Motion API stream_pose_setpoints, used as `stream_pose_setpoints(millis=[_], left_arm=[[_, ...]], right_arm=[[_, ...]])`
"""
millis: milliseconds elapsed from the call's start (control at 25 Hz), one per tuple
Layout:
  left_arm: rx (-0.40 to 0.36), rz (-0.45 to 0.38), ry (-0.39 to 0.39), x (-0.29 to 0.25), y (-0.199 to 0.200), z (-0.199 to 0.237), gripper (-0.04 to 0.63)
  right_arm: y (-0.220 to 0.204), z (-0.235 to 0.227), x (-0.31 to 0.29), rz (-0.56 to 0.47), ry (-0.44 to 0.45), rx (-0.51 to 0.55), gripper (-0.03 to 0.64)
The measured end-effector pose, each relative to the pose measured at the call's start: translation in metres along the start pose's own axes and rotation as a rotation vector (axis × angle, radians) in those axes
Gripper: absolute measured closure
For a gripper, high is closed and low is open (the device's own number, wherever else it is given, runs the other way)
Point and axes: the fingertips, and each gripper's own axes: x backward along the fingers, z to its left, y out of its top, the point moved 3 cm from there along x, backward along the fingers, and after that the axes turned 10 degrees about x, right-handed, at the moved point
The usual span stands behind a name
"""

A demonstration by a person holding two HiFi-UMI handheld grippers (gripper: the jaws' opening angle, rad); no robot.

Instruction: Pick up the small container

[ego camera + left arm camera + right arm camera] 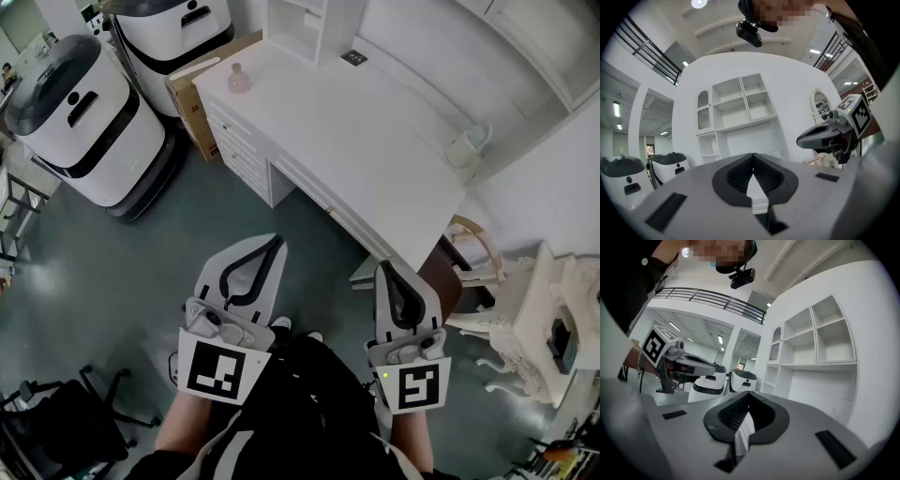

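The left gripper [270, 244] and right gripper [385, 270] are hovering with jaws together and empty, short of the white desk [375, 141], whose far left corner is bearing the upright pink small container [238, 80], probably nearer the left gripper.

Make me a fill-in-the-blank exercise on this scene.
The left gripper and the right gripper both have their jaws ____.
The small container on the white desk is ____ in colour.
On the floor beside the desk stand ____ white machines.
Missing: shut; pink; two.
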Motion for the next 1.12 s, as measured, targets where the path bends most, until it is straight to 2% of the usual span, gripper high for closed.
stream_pose_setpoints(millis=[680,1120], left_arm=[[0.006,0.001,0.009,-0.001,-0.005,0.013,0.594],[0.011,-0.002,0.051,0.013,-0.009,0.045,0.594]], right_arm=[[0.0,0.002,-0.011,0.003,-0.014,-0.015,0.615],[0.006,0.014,-0.032,0.005,-0.007,-0.024,0.615]])
